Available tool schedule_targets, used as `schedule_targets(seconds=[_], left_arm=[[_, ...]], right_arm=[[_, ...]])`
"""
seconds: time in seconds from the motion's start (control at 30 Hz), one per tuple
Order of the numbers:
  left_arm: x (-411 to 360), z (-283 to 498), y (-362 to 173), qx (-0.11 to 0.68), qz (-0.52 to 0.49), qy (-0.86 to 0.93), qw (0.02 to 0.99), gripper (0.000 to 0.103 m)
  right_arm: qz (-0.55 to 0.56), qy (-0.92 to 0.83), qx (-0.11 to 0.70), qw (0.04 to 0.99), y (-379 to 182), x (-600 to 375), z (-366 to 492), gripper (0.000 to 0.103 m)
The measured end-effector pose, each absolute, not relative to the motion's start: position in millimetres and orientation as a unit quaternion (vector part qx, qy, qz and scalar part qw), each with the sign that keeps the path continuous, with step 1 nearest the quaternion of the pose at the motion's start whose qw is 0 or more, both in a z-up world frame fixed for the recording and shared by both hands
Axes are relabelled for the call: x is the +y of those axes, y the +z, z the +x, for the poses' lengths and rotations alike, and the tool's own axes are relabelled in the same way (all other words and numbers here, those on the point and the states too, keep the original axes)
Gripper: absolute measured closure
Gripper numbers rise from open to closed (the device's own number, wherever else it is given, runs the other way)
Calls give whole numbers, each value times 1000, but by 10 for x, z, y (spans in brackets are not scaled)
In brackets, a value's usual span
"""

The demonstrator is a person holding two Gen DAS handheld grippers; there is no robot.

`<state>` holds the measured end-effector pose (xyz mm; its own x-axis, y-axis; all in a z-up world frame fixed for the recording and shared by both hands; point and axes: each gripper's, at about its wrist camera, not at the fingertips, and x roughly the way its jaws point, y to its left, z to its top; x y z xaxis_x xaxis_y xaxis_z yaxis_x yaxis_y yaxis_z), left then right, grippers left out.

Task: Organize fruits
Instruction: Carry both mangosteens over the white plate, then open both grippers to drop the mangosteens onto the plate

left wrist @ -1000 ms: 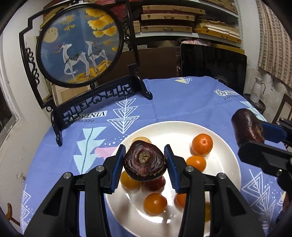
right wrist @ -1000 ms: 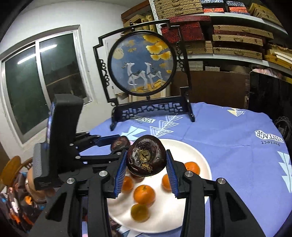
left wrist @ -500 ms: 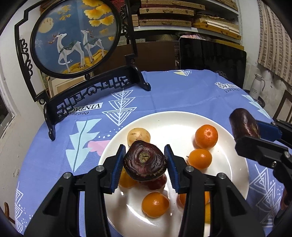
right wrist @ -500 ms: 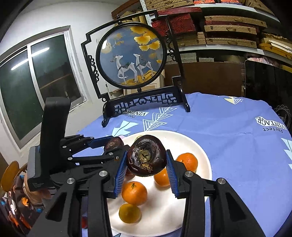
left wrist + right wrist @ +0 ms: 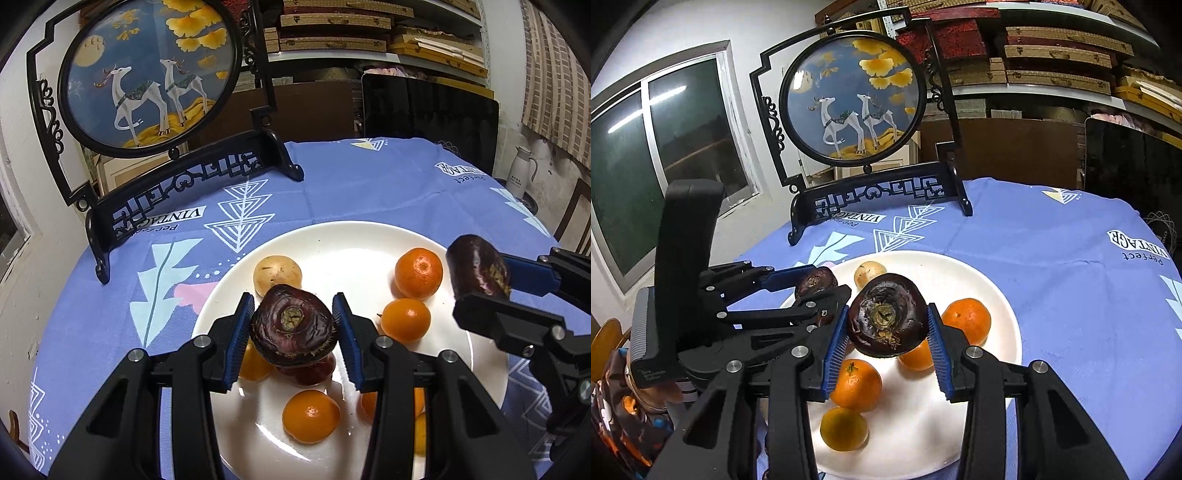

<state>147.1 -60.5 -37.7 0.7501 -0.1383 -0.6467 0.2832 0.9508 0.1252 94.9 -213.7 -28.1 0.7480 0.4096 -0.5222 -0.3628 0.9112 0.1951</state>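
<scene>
A white plate (image 5: 332,243) (image 5: 982,273) on the blue tablecloth holds several oranges (image 5: 418,272) (image 5: 967,320), a pale round fruit (image 5: 277,276) (image 5: 868,269) and a dark red fruit (image 5: 314,371). My left gripper (image 5: 293,325) is shut on a dark purple mangosteen (image 5: 293,325) above the plate's near part; it shows in the right wrist view (image 5: 815,281). My right gripper (image 5: 886,320) is shut on a second dark purple mangosteen (image 5: 886,320) above the plate; this one also shows in the left wrist view (image 5: 476,267).
A round deer picture on a black carved stand (image 5: 147,74) (image 5: 853,96) stands at the table's far left. A black chair back (image 5: 428,110) is behind the table. A white jug (image 5: 521,177) stands at the right. A window (image 5: 665,147) is at left.
Both grippers have moved forward over the plate, each still holding its mangosteen. The plate and stand appear nearer and lower in both views.
</scene>
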Motion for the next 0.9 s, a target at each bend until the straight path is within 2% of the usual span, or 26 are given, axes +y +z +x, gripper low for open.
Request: schedule_targets(seconds=[0.13, 0.2, 0.23, 0.27, 0.63, 0.87, 0.9], left_arm=[[-605, 1488, -401, 337, 109, -111, 928, 60], [-606, 1495, -418, 335, 111, -106, 930, 54], [-605, 1487, -413, 330, 113, -102, 932, 42], [-601, 1479, -403, 325, 113, -102, 933, 40], [-583, 1476, -406, 324, 116, -104, 933, 39], [-553, 1351, -262, 311, 115, -118, 936, 36], [-514, 1298, -214, 307, 108, -123, 938, 34]], right_arm=[[39, 203, 290, 935, -299, -2130, 956, 60], [41, 191, 285, 938, -310, -2148, 963, 45], [44, 185, 285, 940, -319, -2168, 963, 36], [46, 184, 284, 940, -325, -2178, 963, 36], [53, 184, 283, 940, -337, -2218, 957, 34], [82, 214, 283, 931, -231, -2214, 905, 32], [86, 218, 280, 931, -199, -2208, 861, 32]])
